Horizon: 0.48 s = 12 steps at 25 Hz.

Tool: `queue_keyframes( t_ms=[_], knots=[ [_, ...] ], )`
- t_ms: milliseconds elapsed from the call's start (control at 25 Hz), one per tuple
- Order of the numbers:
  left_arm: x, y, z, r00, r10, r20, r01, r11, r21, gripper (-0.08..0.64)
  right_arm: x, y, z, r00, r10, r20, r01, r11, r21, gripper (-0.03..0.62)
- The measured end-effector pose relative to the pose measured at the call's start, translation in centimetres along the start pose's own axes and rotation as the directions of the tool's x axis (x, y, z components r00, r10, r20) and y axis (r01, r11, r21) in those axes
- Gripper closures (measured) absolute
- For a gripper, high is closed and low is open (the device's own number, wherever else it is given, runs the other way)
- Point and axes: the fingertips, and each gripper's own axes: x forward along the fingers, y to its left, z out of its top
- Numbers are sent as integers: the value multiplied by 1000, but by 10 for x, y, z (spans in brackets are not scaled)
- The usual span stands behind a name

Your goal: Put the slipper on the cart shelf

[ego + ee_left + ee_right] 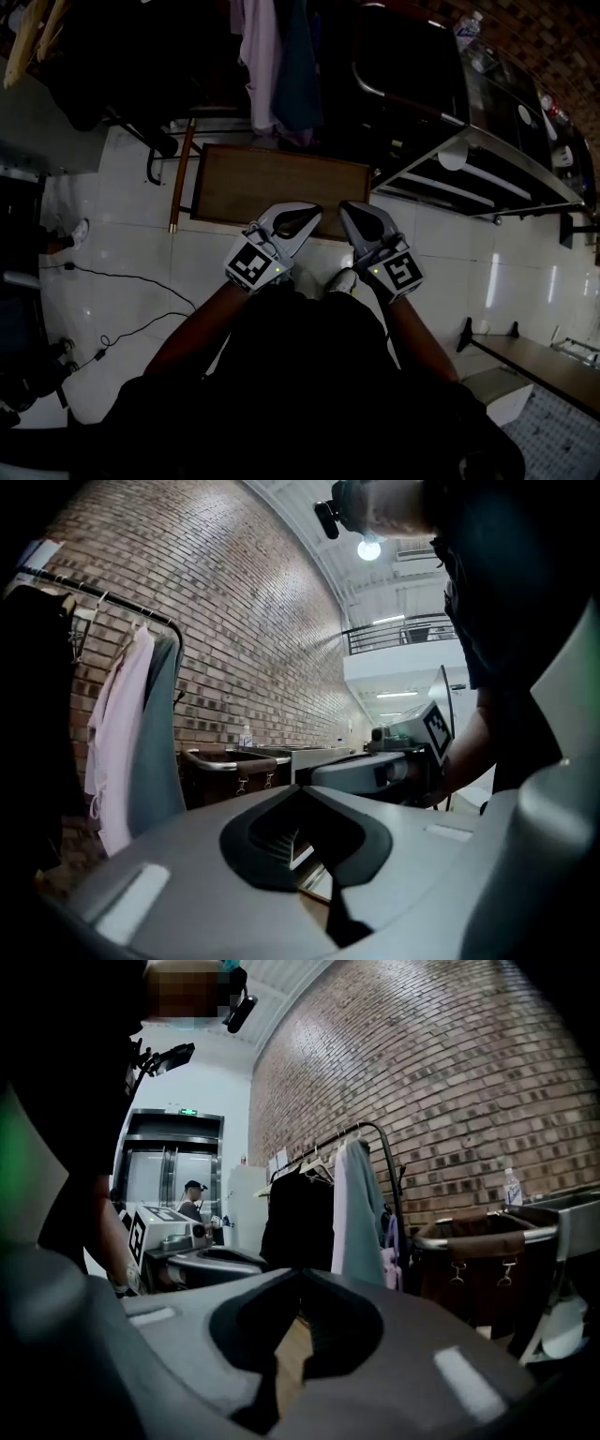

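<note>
My left gripper (298, 214) and right gripper (354, 211) hang side by side in front of the person, over the near edge of a brown board (281, 178) on the floor. Both are shut with nothing between the jaws. The left gripper view shows its own closed tips (302, 789) and the right gripper (375, 771) beside them. The right gripper (302, 1274) points toward the clothes rack. A steel cart (497, 183) with shelves stands to the right. A white rounded object (452, 157) lies on its shelf edge; I cannot tell whether it is the slipper.
A clothes rack (347, 1194) with hanging garments stands ahead against the brick wall. A dark bin with a chrome rim (403, 56) sits next to the cart. Cables (122, 300) run over the white tiled floor at left. A bench (534, 356) is at lower right.
</note>
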Motion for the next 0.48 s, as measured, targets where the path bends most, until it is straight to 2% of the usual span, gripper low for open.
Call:
queue_keyframes(
  t_ms=[160, 280, 400, 480],
  knots=[
    [-6, 9, -2, 999, -28, -19, 27, 999, -40, 560, 13, 1, -1, 1000, -21, 15, 21, 1000, 3, 591],
    [-6, 12, -3, 999, -48, -3, 48, 998, -49, 560, 17, 5, 2, 999, -41, 1, 41, 999, -5, 591],
    [-6, 23, -6, 999, -39, 2, 39, 999, -38, 560, 25, 7, 3, 1000, -26, -6, 26, 1000, -12, 591],
    [-5, 26, -2, 1000, -24, 0, 24, 998, -64, 560, 27, 7, 3, 1000, -12, -13, 12, 1000, -9, 591]
  ],
)
